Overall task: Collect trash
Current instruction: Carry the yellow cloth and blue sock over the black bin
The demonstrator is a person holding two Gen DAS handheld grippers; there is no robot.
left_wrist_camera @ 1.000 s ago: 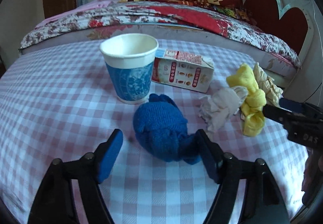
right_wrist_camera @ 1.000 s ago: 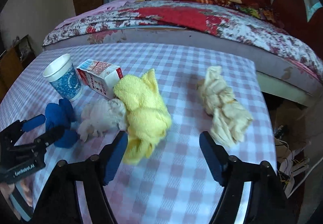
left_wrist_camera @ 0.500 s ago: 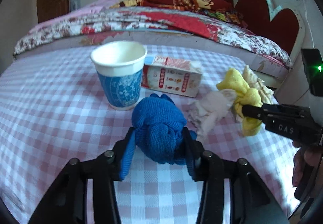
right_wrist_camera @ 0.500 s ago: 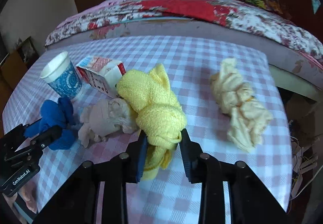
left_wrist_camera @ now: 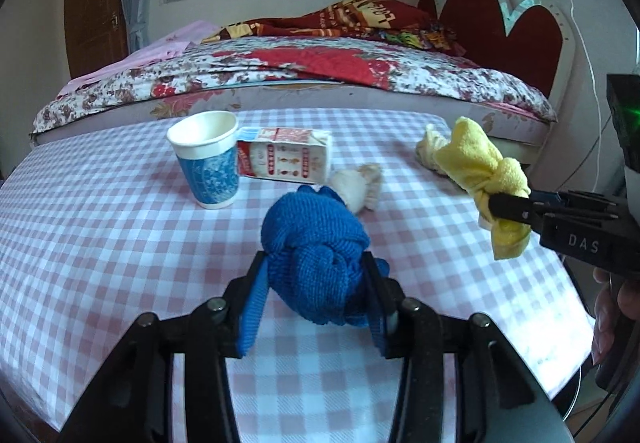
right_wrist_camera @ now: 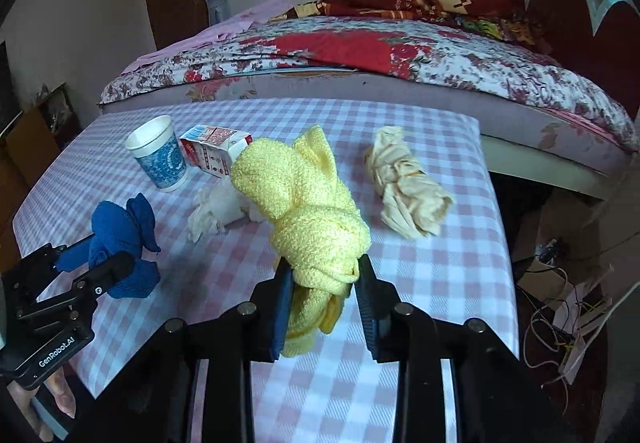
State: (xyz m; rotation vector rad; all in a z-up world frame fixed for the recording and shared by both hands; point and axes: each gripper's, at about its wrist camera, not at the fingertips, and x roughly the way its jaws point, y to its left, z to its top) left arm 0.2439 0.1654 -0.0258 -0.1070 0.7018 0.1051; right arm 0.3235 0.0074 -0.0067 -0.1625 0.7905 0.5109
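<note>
My left gripper (left_wrist_camera: 316, 275) is shut on a knotted blue cloth (left_wrist_camera: 316, 243), held just above the checked tablecloth (left_wrist_camera: 100, 243). My right gripper (right_wrist_camera: 322, 283) is shut on a knotted yellow cloth (right_wrist_camera: 304, 199), also lifted off the cloth-covered table. Each gripper shows in the other's view: the right gripper (left_wrist_camera: 504, 207) with the yellow cloth (left_wrist_camera: 480, 167) at the right, the left gripper (right_wrist_camera: 104, 267) with the blue cloth (right_wrist_camera: 120, 231) at the lower left. Behind stand a blue-and-white paper cup (left_wrist_camera: 206, 159), a milk carton (left_wrist_camera: 286, 159) lying on its side, and a crumpled white tissue (left_wrist_camera: 358, 185).
A knotted beige cloth (right_wrist_camera: 404, 187) lies on the table's right side. A bed with a floral cover (left_wrist_camera: 320, 75) runs behind the table. Cables and a power strip (right_wrist_camera: 568, 331) lie on the floor past the right edge.
Both grippers closed, the left on the blue cloth and the right on the yellow cloth, then pulled back and up, lifting both cloths off the table.
</note>
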